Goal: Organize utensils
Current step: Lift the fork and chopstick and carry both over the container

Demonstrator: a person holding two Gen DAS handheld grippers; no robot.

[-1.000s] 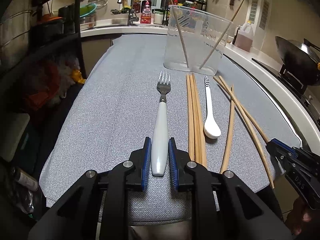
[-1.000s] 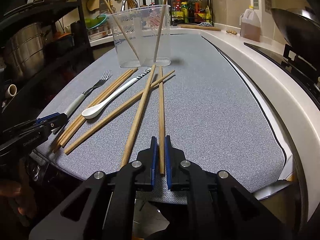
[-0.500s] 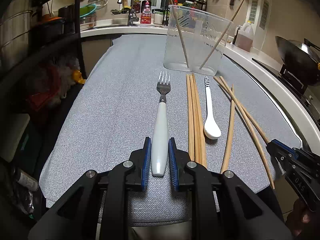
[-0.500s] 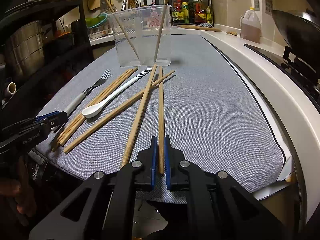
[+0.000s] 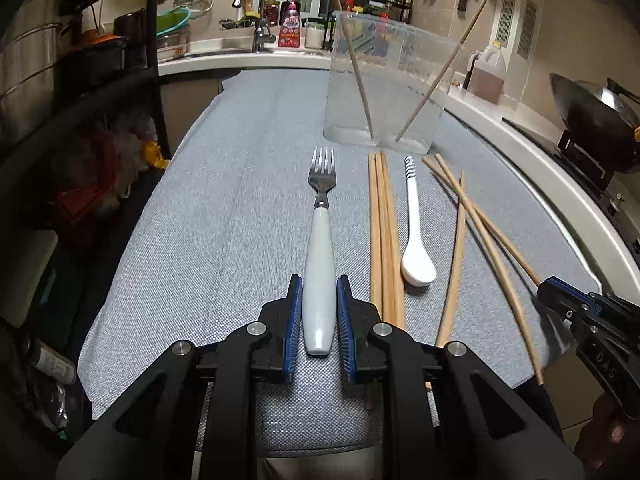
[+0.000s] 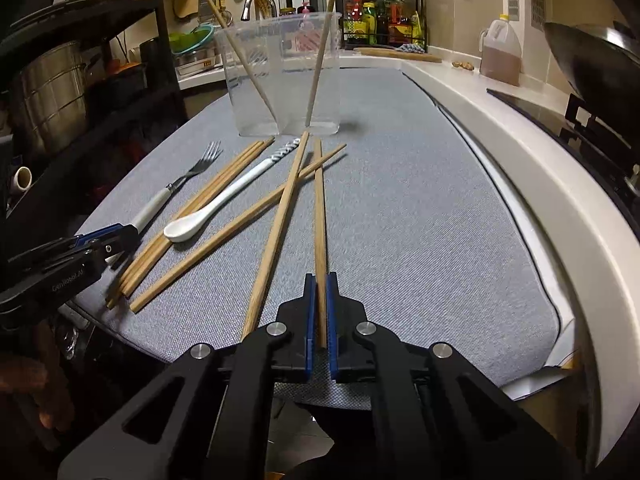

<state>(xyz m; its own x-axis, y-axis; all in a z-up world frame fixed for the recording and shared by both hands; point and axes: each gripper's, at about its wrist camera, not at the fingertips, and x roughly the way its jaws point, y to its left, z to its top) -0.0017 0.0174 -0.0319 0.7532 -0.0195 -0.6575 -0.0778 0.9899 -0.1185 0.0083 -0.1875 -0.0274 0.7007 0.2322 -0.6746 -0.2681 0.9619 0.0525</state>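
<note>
left jaws clamped on smooth white fork handle (image 5: 319, 280), right jaws on slim wooden chopstick (image 6: 319, 216)

The left tongs (image 5: 319, 310) are covering the near ends of the chopstick bundle (image 5: 383, 236). A lone chopstick's (image 6: 320, 216) near end is disappearing between the right tongs (image 6: 320, 312). Shelf clutter (image 5: 100, 168) is staying too dark to identify. A hand (image 6: 36, 384) is being cropped by the frame edge.

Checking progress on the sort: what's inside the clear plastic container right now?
Two wooden chopsticks lean apart inside the clear plastic container, tips on its floor, tops above the rim. No fork or spoon shows inside. Its walls are see-through, so little is hidden.
</note>
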